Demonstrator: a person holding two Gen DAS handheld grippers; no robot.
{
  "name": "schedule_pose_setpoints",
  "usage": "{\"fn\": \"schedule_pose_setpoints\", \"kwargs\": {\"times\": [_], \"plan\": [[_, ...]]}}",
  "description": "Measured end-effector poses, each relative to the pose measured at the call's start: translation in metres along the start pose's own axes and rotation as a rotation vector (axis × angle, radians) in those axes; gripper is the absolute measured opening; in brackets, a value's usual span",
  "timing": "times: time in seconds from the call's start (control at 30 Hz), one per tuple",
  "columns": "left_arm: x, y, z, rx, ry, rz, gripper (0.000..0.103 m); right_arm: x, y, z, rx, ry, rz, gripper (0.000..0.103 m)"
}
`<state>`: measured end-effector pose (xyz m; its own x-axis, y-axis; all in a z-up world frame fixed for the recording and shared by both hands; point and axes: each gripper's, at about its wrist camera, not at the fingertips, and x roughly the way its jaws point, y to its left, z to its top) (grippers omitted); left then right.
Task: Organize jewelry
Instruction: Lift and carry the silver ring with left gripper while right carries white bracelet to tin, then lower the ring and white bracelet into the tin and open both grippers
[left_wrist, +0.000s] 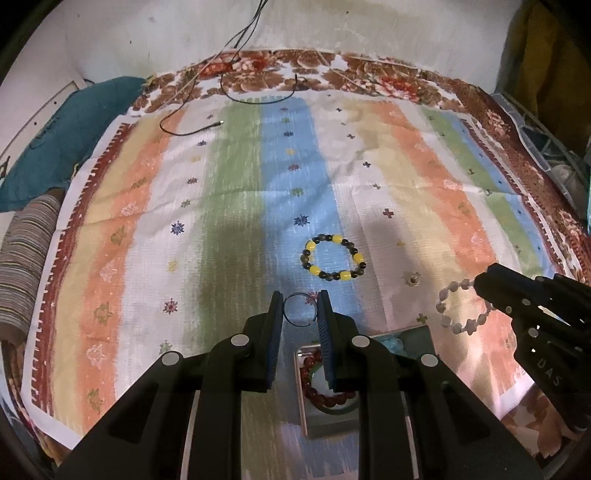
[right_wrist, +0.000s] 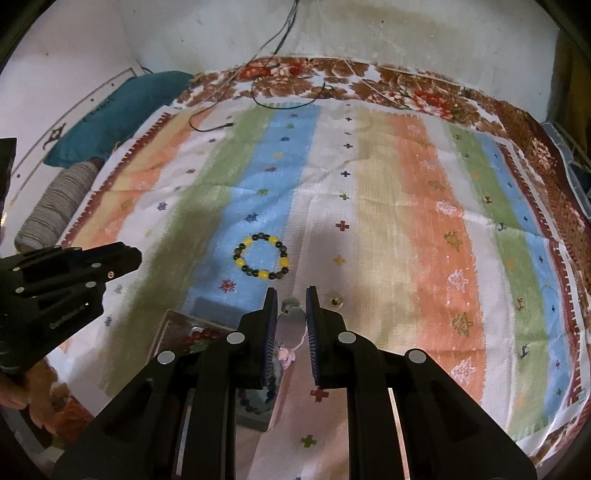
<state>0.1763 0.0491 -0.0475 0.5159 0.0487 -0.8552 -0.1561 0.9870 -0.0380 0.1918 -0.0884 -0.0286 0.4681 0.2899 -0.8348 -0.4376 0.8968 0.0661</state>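
Observation:
My left gripper (left_wrist: 298, 310) is shut on a thin dark wire ring (left_wrist: 300, 309), held above the striped cloth. My right gripper (right_wrist: 291, 308) is shut on a white beaded bracelet (left_wrist: 461, 306), which hangs from its tip in the left wrist view; in the right wrist view only a few pale beads (right_wrist: 287, 354) show between the fingers. A yellow and dark beaded bracelet (left_wrist: 334, 257) lies flat on the cloth, also in the right wrist view (right_wrist: 261, 261). A jewelry box (left_wrist: 332, 391) below my left gripper holds a red beaded bracelet (left_wrist: 325, 397).
A small round stud (left_wrist: 412, 278) lies on the cloth right of the yellow bracelet. A black cable (left_wrist: 207, 122) trails across the far side. A teal cushion (left_wrist: 70, 129) and a striped roll (left_wrist: 26, 258) sit at the left edge. The wall is behind.

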Motion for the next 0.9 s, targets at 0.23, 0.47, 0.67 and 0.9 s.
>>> {"fn": "schedule_pose_setpoints", "kwargs": {"times": [0.23,0.47,0.67,0.9], "plan": [[-0.023,-0.008,-0.013,0.003,-0.041,-0.041,0.018,-0.017,0.008,-0.007,-0.02,-0.032,0.031,0.016],[-0.044,-0.022,-0.025,0.034,-0.1,-0.025,0.018,-0.031,0.014,-0.017,-0.038,-0.055,0.067,0.016],[-0.059,-0.032,-0.038,0.063,-0.143,-0.013,0.018,-0.037,0.018,-0.027,-0.048,-0.058,0.099,0.017],[-0.068,-0.038,-0.047,0.073,-0.161,-0.021,0.018,-0.04,0.019,-0.033,-0.052,-0.054,0.105,0.017]]}}
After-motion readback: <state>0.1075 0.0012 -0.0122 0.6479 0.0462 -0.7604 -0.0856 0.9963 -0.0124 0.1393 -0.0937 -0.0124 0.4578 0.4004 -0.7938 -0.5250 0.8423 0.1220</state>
